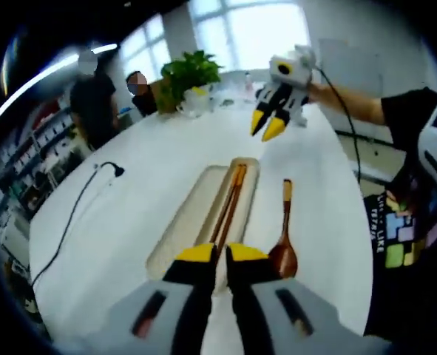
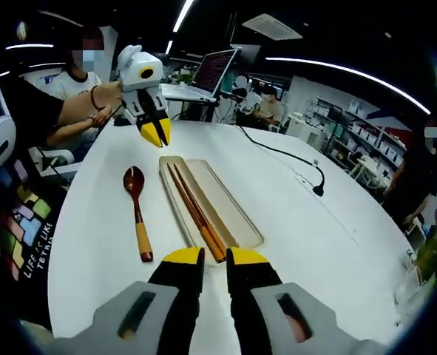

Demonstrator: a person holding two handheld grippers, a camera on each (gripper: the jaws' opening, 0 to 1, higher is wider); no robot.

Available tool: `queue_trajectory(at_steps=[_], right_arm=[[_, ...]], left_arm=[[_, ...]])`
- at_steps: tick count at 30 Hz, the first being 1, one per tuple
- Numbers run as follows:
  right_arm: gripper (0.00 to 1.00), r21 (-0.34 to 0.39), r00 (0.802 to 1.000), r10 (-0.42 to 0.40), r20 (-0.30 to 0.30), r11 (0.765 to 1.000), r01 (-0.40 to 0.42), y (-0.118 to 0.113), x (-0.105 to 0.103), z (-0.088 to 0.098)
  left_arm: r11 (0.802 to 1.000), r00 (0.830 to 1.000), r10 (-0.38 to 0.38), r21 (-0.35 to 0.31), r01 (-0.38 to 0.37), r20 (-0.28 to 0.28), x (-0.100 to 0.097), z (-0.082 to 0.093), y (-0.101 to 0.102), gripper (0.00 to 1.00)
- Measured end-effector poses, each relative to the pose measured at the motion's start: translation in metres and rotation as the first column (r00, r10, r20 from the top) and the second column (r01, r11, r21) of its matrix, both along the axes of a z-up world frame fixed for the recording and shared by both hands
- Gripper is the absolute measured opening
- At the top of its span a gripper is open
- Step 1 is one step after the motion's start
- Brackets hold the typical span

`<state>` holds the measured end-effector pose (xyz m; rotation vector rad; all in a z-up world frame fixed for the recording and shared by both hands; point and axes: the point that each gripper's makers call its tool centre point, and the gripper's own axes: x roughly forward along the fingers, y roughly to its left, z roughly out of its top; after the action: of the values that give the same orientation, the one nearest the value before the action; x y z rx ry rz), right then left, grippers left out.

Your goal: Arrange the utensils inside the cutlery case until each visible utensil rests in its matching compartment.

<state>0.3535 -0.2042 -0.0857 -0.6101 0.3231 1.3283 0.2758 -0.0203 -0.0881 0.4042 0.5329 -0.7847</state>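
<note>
A long beige cutlery case (image 1: pixel 196 214) (image 2: pixel 225 203) lies lengthwise on the white table. A pair of orange-brown chopsticks (image 1: pixel 230 201) (image 2: pixel 192 203) rests in its narrow compartment; the wide compartment beside them is bare. A wooden spoon (image 1: pixel 284 240) (image 2: pixel 137 211) lies on the table just outside the case, along the chopstick side. My left gripper (image 1: pixel 219 255) (image 2: pixel 156 134) hovers shut beyond one end of the case. My right gripper (image 2: pixel 215 259) (image 1: pixel 267 127) hovers shut beyond the opposite end. Neither holds anything.
A black cable (image 1: pixel 74 214) (image 2: pixel 285 157) snakes across the table on the case's far side from the spoon. A potted plant (image 1: pixel 191 72) and a laptop (image 2: pixel 212 70) stand at the table ends. People sit around the table; one person's arm (image 2: pixel 81 107) reaches in.
</note>
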Motion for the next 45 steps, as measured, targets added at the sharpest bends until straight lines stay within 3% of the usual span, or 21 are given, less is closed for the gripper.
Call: queue_trajectory(at_steps=[5, 14, 19, 22, 26, 34, 39, 40, 43, 45], right_arm=[[0.13, 0.012, 1.000, 0.025, -0.002, 1.000, -0.025, 0.001, -0.011, -0.008], [0.16, 0.054, 0.993, 0.120, 0.005, 0.991, -0.120, 0.025, -0.053, -0.013], [0.20, 0.048, 0.984, 0.178, 0.018, 0.983, -0.179, 0.039, -0.071, -0.021], [0.21, 0.027, 0.978, 0.203, 0.041, 0.978, -0.204, 0.046, -0.079, -0.028], [0.22, 0.027, 0.973, 0.229, 0.037, 0.973, -0.230, 0.054, -0.088, -0.038], [0.22, 0.041, 0.966, 0.257, 0.013, 0.965, -0.258, 0.066, -0.094, -0.051], [0.23, 0.044, 0.962, 0.274, -0.015, 0.961, -0.273, 0.074, -0.096, -0.063], [0.23, 0.049, 0.960, 0.281, -0.018, 0.959, -0.279, 0.077, -0.096, -0.064], [0.23, 0.060, 0.956, 0.292, -0.011, 0.955, -0.291, 0.081, -0.094, -0.065], [0.23, 0.080, 0.953, 0.300, -0.042, 0.952, -0.296, 0.085, -0.093, -0.066]], left_arm=[[0.997, 0.999, 0.042, -0.061, -0.042, -0.005, -0.014, -0.006, 0.005, 0.06], [0.968, 0.981, 0.143, -0.188, -0.165, -0.128, -0.026, -0.023, 0.012, 0.17], [0.923, 0.953, 0.170, -0.297, -0.243, -0.252, -0.031, -0.029, 0.007, 0.25], [0.901, 0.939, 0.163, -0.343, -0.267, -0.303, -0.033, -0.030, 0.004, 0.25], [0.849, 0.905, 0.134, -0.423, -0.315, -0.404, -0.039, -0.030, -0.005, 0.25], [0.827, 0.863, 0.142, -0.421, -0.372, -0.485, -0.045, -0.048, -0.013, 0.27], [0.803, 0.838, 0.130, -0.439, -0.403, -0.530, -0.050, -0.052, -0.018, 0.26], [0.792, 0.837, 0.128, -0.453, -0.408, -0.532, -0.049, -0.051, -0.019, 0.26], [0.791, 0.840, 0.129, -0.456, -0.408, -0.528, -0.050, -0.049, -0.020, 0.28], [0.782, 0.832, 0.129, -0.461, -0.420, -0.539, -0.050, -0.050, -0.020, 0.27]])
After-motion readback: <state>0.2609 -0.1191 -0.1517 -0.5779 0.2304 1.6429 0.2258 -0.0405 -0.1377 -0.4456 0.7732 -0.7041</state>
